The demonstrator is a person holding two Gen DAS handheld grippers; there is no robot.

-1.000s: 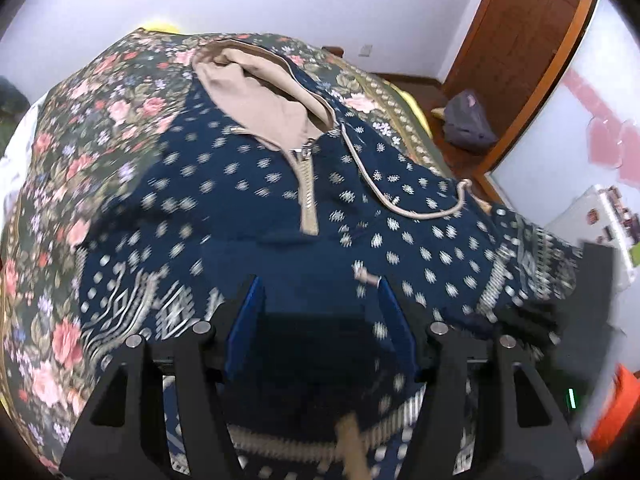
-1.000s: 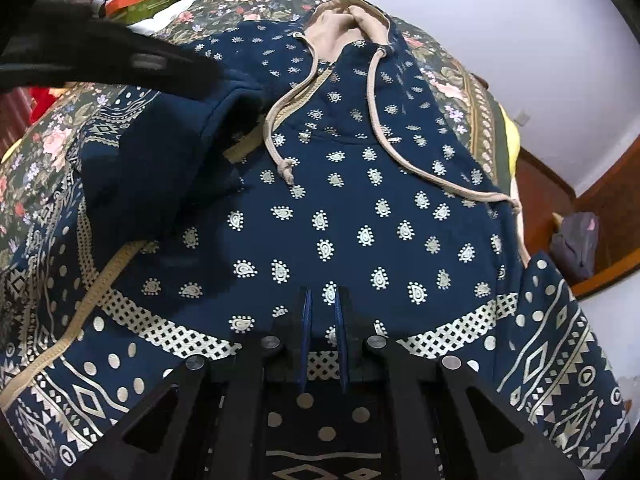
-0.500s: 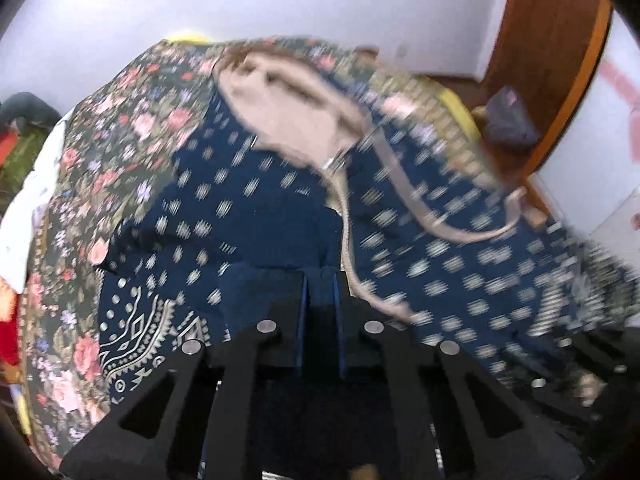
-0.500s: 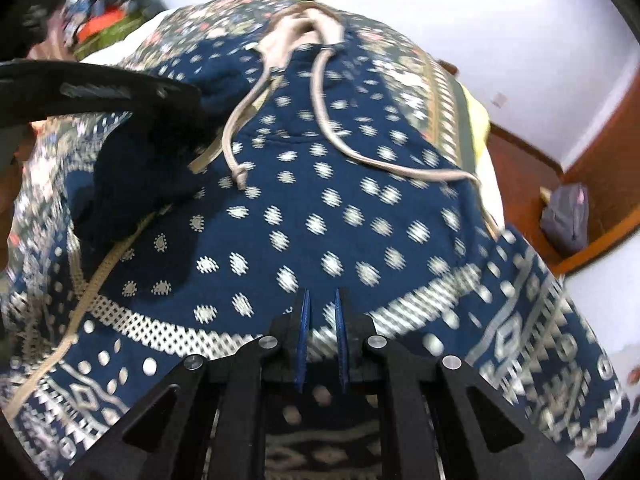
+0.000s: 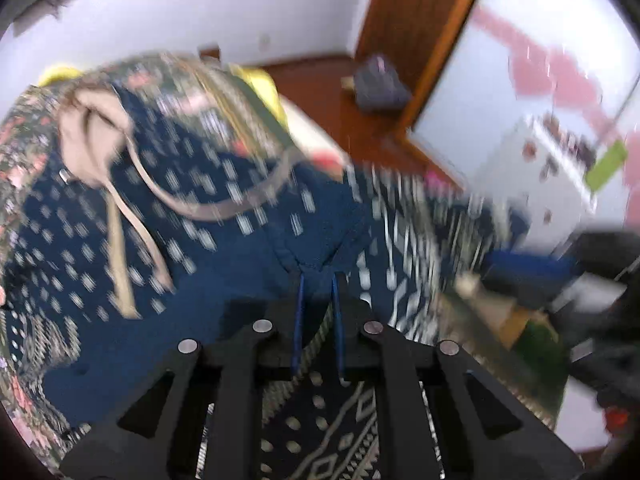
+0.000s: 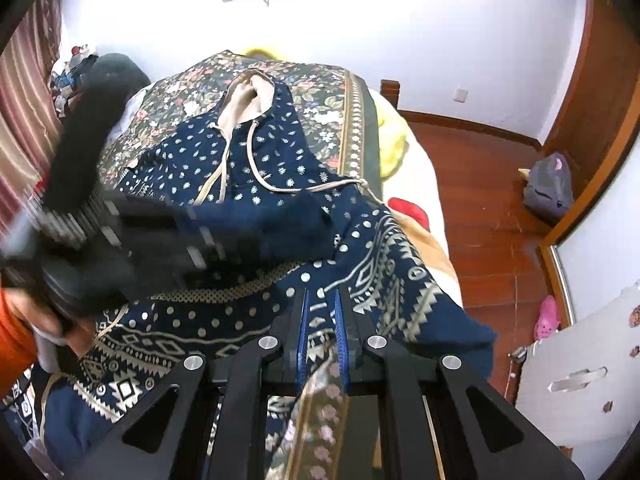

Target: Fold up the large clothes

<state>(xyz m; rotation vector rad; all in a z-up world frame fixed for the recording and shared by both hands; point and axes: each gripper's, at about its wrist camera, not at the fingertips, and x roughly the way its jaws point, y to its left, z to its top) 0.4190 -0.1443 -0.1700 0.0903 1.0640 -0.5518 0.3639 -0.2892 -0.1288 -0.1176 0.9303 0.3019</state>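
The bed (image 6: 362,132) carries the hoodie (image 6: 256,184), its hem end lifted. Our left gripper (image 5: 318,280) and right gripper (image 6: 324,300) each pinch navy fabric. We judge a thin fold may slip, because the cloth is heavy.

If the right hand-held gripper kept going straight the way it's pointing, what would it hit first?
The right hand-held gripper is already shut on the navy blue patterned hooded pullover, so it would push into that fabric first, with the floral bedspread beneath. Depth past the fold is hard to judge.
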